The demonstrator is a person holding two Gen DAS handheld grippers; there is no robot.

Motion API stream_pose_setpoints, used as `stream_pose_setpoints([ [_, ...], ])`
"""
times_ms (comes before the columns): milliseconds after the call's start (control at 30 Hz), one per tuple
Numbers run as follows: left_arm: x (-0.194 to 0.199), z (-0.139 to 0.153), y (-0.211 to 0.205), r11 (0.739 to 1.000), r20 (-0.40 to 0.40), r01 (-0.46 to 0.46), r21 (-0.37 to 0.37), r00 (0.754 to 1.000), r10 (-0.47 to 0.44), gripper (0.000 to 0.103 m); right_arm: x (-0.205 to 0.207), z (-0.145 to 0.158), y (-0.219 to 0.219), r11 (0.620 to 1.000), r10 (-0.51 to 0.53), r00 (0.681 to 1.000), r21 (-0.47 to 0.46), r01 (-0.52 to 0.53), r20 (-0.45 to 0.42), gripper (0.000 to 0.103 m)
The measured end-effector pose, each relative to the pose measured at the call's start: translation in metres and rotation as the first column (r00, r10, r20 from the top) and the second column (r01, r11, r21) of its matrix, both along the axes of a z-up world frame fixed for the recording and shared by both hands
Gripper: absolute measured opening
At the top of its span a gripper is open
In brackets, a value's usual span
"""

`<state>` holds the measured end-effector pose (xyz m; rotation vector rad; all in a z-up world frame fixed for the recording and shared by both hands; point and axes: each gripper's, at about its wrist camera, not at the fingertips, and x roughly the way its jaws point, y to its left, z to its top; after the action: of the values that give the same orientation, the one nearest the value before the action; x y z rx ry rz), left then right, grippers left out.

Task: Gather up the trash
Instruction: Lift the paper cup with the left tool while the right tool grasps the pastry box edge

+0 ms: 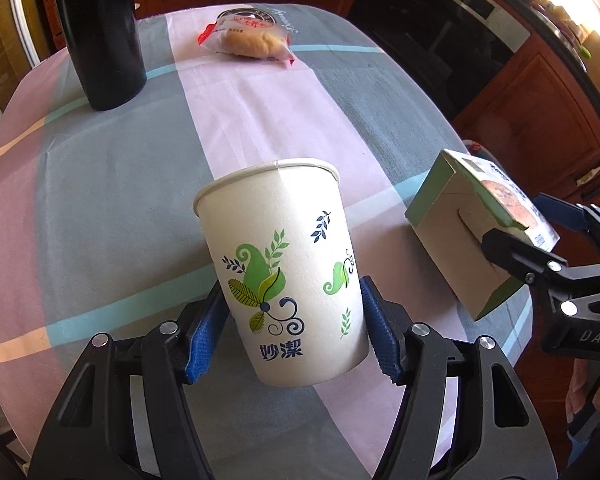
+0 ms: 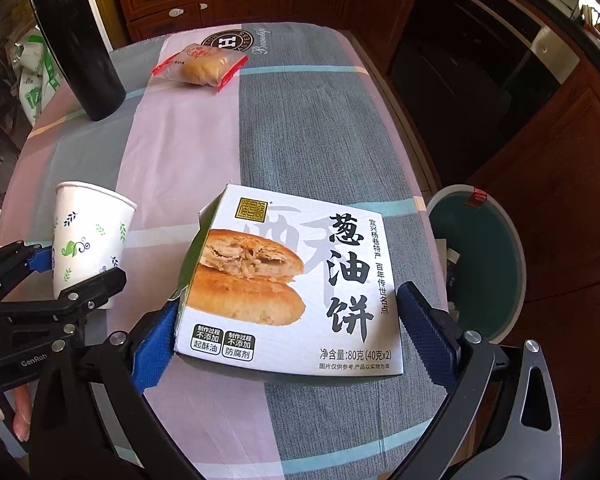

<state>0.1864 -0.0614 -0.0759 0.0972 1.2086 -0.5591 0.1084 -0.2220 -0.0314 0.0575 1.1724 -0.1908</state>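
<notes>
My left gripper (image 1: 296,332) is shut on a white paper cup (image 1: 284,272) with green leaf print and holds it tilted above the table. My right gripper (image 2: 292,344) is shut on a white pastry box (image 2: 296,284) printed with flatbread, held above the table near its right edge. The cup also shows at the left in the right wrist view (image 2: 88,244). The box shows at the right in the left wrist view (image 1: 476,228). A wrapped pastry (image 1: 252,40) lies at the far end of the table, also in the right wrist view (image 2: 200,66).
The table wears a striped pink, grey and blue cloth (image 2: 300,120). A tall black cylinder (image 1: 100,32) stands at the far left. A round bin with a dark green liner (image 2: 480,256) sits on the floor right of the table. Wooden cabinets (image 2: 560,208) stand behind.
</notes>
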Motion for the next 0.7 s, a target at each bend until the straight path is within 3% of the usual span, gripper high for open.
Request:
stream_pose_setpoints([
  [167, -0.007, 0.005, 0.006, 1.0, 0.019, 0.012, -0.013, 1.0, -0.012, 0.063, 0.0, 0.005, 0.001, 0.995, -0.014, 0.999, 0.098, 0.011, 0.033, 0.096],
  [333, -0.015, 0.019, 0.007, 0.995, 0.04, 0.068, -0.08, 0.997, -0.065, 0.062, 0.004, 0.004, 0.012, 0.993, 0.009, 0.999, 0.116, -0.013, 0.039, 0.096],
  [433, -0.021, 0.025, 0.001, 0.982, 0.028, 0.121, -0.144, 0.993, -0.118, 0.062, 0.004, 0.003, 0.011, 0.981, 0.016, 0.999, 0.193, -0.022, 0.033, 0.096],
  [533, -0.027, 0.024, -0.011, 0.978, 0.028, 0.153, -0.143, 0.988, -0.151, 0.062, 0.004, -0.003, 0.005, 0.965, -0.009, 1.0, 0.261, 0.005, 0.016, 0.096],
  [700, -0.024, 0.008, -0.021, 0.984, -0.017, 0.124, -0.13, 0.992, -0.127, 0.061, 0.001, -0.008, -0.004, 0.95, -0.023, 1.0, 0.311, 0.024, -0.009, 0.097],
])
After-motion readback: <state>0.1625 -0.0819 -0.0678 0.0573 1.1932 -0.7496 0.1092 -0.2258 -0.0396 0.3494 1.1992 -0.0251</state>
